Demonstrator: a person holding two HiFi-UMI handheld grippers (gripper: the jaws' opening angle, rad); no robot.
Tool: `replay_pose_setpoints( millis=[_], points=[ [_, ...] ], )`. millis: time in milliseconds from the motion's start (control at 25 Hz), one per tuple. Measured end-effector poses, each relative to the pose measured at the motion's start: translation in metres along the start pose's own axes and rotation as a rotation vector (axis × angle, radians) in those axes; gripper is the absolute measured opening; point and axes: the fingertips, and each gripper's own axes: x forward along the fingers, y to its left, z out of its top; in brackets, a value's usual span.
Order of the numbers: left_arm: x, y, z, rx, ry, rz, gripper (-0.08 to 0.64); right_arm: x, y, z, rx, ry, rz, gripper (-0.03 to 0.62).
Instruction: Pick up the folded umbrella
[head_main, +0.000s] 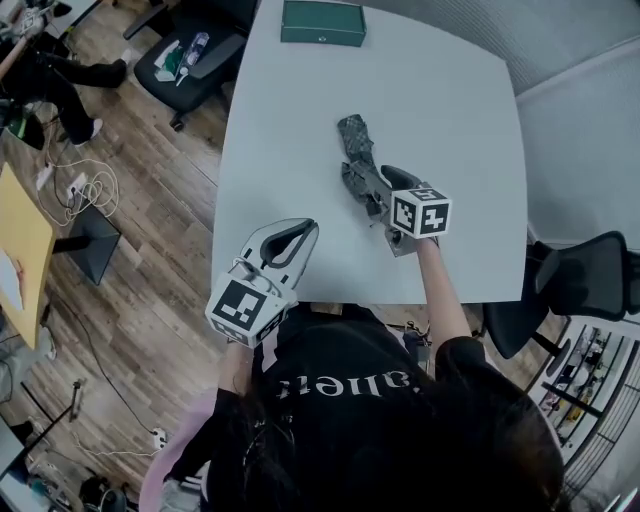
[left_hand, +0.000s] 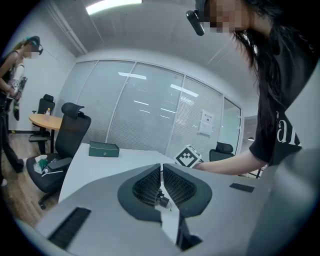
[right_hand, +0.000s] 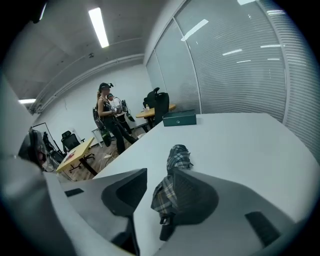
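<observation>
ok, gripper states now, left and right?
Left gripper: closed, empty.
Right gripper: open, grey plaid folded umbrella between jaws, not clamped.

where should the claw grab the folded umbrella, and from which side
Grip the folded umbrella across its narrow width near the handle end, coming down from the person's side like the right claw: it lies flat on the table, pointing away.
</observation>
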Motion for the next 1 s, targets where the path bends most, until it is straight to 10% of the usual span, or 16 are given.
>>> replay_pose_setpoints(
  millis=[480,1000],
  points=[
    [-0.013,0.029,-0.010,-0.034,0.011,0.019,0.031,0.072,-0.037,-0.028,0.044,0.192,-0.120,0.284],
    [-0.019,0.045,-0.020,-0.040,0.026,0.019,0.031,0.104,-0.044,-0.045,-0.058,0.241,-0.235,0.288]
  ],
)
